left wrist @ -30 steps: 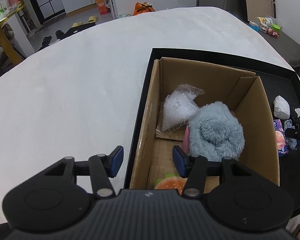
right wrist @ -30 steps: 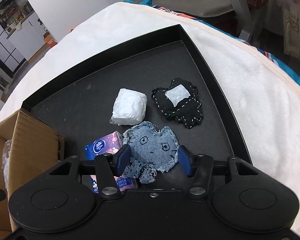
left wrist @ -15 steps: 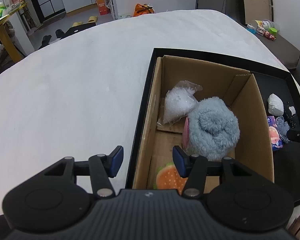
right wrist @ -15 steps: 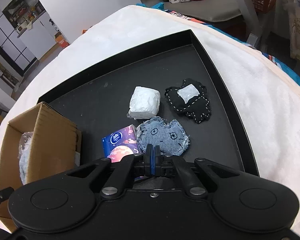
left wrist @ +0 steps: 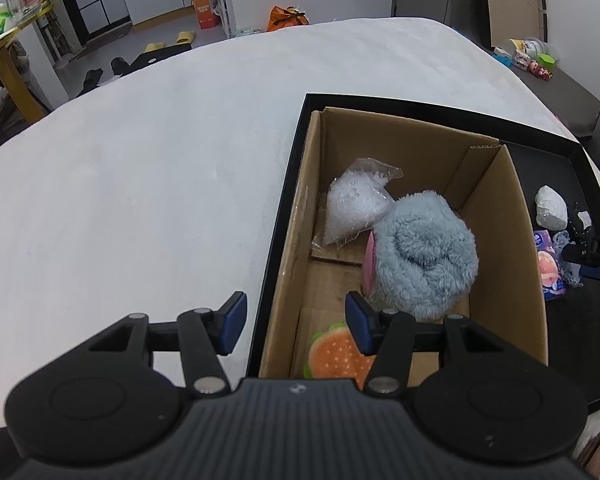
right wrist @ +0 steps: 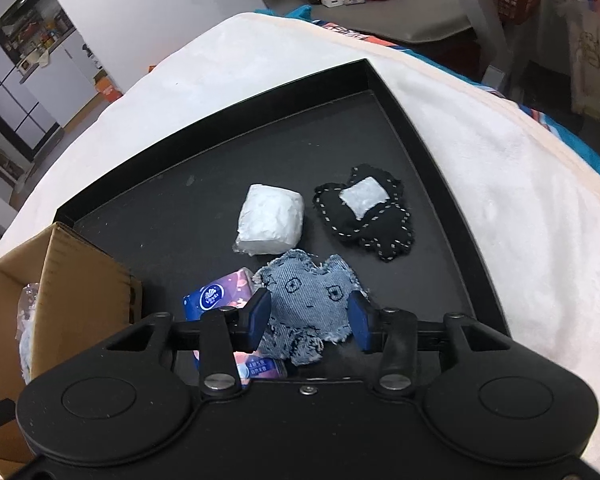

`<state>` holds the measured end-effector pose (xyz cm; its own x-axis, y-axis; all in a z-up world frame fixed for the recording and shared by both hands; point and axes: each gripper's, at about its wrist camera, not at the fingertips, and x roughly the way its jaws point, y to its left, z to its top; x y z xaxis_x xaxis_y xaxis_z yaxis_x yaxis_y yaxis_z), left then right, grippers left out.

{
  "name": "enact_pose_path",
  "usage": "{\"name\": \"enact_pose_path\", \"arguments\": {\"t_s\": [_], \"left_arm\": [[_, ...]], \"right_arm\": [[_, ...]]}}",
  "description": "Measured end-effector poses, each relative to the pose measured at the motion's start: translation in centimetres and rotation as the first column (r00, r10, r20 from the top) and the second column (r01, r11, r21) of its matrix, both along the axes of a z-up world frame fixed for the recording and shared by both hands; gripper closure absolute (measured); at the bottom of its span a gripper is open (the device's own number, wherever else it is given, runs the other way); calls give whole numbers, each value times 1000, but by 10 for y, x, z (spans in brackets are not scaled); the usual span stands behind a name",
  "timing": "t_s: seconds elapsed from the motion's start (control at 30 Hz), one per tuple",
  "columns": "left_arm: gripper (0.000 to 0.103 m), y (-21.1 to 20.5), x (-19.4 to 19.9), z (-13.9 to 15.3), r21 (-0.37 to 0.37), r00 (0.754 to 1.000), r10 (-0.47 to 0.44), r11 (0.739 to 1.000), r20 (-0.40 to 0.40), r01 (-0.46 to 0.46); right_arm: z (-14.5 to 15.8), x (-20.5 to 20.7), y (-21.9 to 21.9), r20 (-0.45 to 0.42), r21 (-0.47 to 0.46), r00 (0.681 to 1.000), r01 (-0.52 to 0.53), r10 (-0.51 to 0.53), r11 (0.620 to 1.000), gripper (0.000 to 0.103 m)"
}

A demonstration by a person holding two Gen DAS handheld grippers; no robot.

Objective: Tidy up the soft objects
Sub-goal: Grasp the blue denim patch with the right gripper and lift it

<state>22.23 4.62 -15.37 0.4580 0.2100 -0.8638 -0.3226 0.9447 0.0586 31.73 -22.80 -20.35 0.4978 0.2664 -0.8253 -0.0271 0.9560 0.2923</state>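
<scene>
While the left gripper is held spread and empty over the brown cardboard box, a fluffy blue-grey rolled plush, a crinkly clear bag and a burger-print pad are seen inside, presumably sorted. From the right wrist, the right gripper is spread astride the frayed denim patch on the black tray, apparently for pinching; the white wad and stitched black pouch lie beyond.
</scene>
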Motion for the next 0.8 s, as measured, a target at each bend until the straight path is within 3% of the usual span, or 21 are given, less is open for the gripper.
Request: {"name": "enact_pose_path", "arguments": {"t_s": [0.33, 0.57, 0.8], "left_arm": [[50, -5, 8, -8, 10, 1000, -7, 1000, -17, 8], [50, -5, 7, -9, 10, 1000, -7, 1000, -18, 7], [50, -3, 1, -5, 10, 1000, -1, 1000, -12, 1]], "right_arm": [[-8, 3, 7, 11, -70, 1000, -25, 26, 997, 48], [-6, 0, 3, 4, -86, 1000, -18, 19, 996, 67], [9, -13, -3, -1, -64, 1000, 4, -4, 998, 70]]}}
